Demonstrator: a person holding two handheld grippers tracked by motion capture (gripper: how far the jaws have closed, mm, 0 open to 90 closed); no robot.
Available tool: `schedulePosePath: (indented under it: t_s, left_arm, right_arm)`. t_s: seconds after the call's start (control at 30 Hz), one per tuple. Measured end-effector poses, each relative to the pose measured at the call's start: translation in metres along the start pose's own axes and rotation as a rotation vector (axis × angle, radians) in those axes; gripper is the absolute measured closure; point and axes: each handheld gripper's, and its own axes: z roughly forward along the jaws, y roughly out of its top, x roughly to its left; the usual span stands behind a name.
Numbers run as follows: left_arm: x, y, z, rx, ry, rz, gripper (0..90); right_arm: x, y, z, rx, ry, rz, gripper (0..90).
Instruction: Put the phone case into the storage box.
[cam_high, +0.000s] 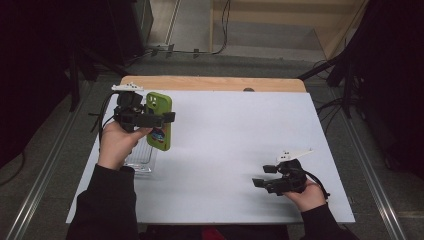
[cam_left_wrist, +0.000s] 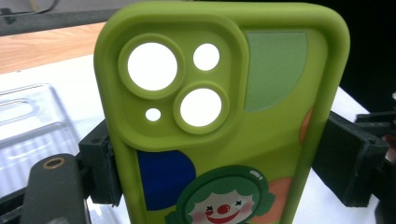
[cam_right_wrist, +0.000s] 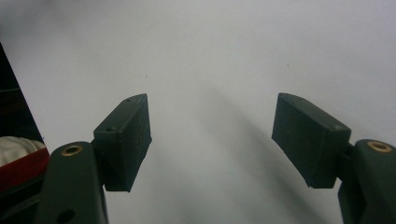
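Note:
A lime-green phone case (cam_high: 160, 102) with camera cut-outs and a clown picture is held upright above the left side of the table. My left gripper (cam_high: 161, 119) is shut on it, one pad on each long edge. The left gripper view shows the green case (cam_left_wrist: 224, 116) from its back, clamped between the black pads (cam_left_wrist: 100, 168) of the left gripper (cam_left_wrist: 224, 163). My right gripper (cam_high: 264, 176) rests low over the white sheet at the front right, open, with nothing between its jaws. The right gripper view confirms this: the right gripper (cam_right_wrist: 217, 140) has only white sheet between its fingers.
A clear plastic case (cam_high: 140, 157) lies flat on the sheet under my left hand, and the clear case (cam_left_wrist: 28, 121) also appears at the left of the left gripper view. A white sheet (cam_high: 225, 145) covers the wooden table (cam_high: 210, 83). A small dark object (cam_high: 248, 90) sits at the far edge.

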Motion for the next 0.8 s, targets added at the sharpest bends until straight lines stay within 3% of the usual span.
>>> schedulePosePath:
  t_s: [0.4, 0.57, 0.73, 0.8]
  left_arm:
    - [0.016, -0.001, -0.015, -0.044, 0.065, -0.032, 17.8]
    - [0.024, -0.003, -0.021, -0.072, 0.062, -0.033, 17.8]
    - [0.030, -0.005, -0.026, -0.082, 0.129, -0.042, 17.7]
    - [0.033, -0.006, -0.025, -0.083, 0.134, -0.046, 17.7]
  right_arm:
    - [-0.001, -0.001, 0.002, 0.013, -0.005, 0.010, 26.5]
    - [0.001, 0.000, 0.003, 0.019, -0.015, -0.002, 26.5]
    - [0.001, 0.000, 0.003, 0.018, -0.015, 0.001, 26.5]
    - [0.001, 0.000, 0.003, 0.021, -0.014, 0.000, 26.5]
